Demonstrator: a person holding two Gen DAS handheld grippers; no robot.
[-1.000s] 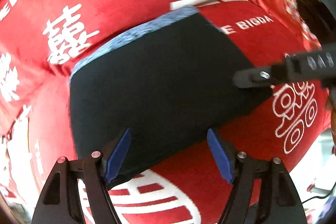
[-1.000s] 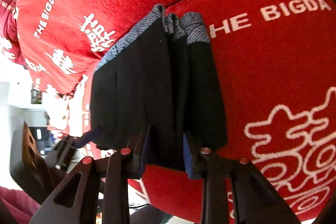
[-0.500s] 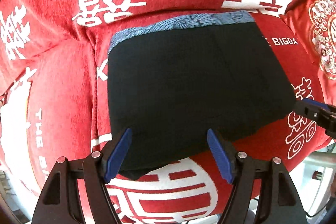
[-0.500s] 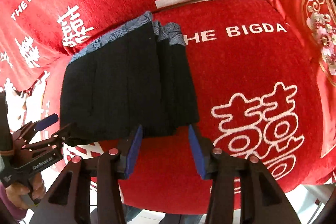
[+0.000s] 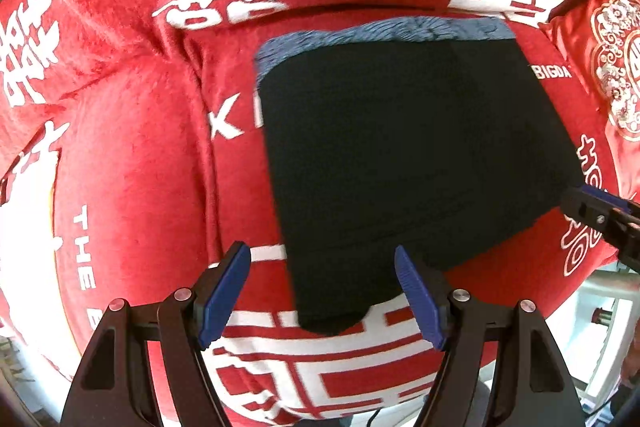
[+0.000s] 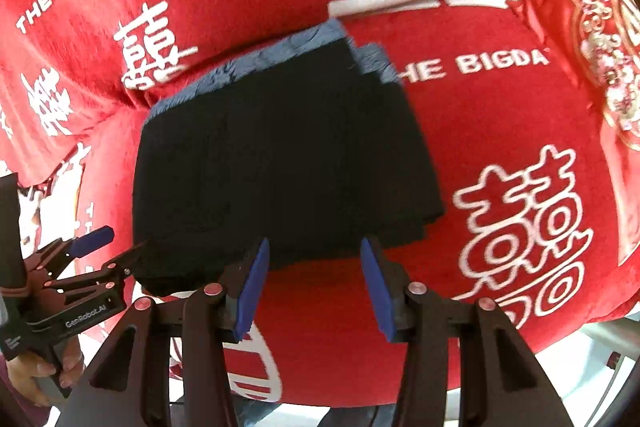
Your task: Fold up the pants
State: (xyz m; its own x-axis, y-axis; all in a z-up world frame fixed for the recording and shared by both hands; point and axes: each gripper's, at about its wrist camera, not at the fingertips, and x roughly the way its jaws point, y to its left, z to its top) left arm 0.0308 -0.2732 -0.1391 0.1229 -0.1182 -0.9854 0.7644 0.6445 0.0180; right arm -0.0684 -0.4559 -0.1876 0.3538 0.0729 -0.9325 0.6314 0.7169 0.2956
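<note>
The folded black pants (image 5: 400, 155) lie flat on the red cover (image 5: 120, 167), their blue patterned waistband (image 5: 380, 31) at the far edge. My left gripper (image 5: 320, 255) hangs open above the pants' near left corner, its pads clear of the cloth. In the right wrist view the pants (image 6: 280, 155) show stacked layers along their right side. My right gripper (image 6: 314, 247) stands open just off their near edge, holding nothing. The left gripper (image 6: 120, 243) shows at the lower left there, and the right gripper (image 5: 592, 207) at the right edge of the left wrist view.
The red cover (image 6: 480, 107) carries white characters and lettering and drapes over a soft seat. An embroidered red cushion (image 6: 600, 47) sits at the far right. A hand (image 6: 36, 375) holds the left gripper's handle. Pale floor shows beyond the seat's front edge.
My right gripper let go of the pants' near edge, opened and drew back and up. My left gripper slid left, staying open. The pants lie still.
</note>
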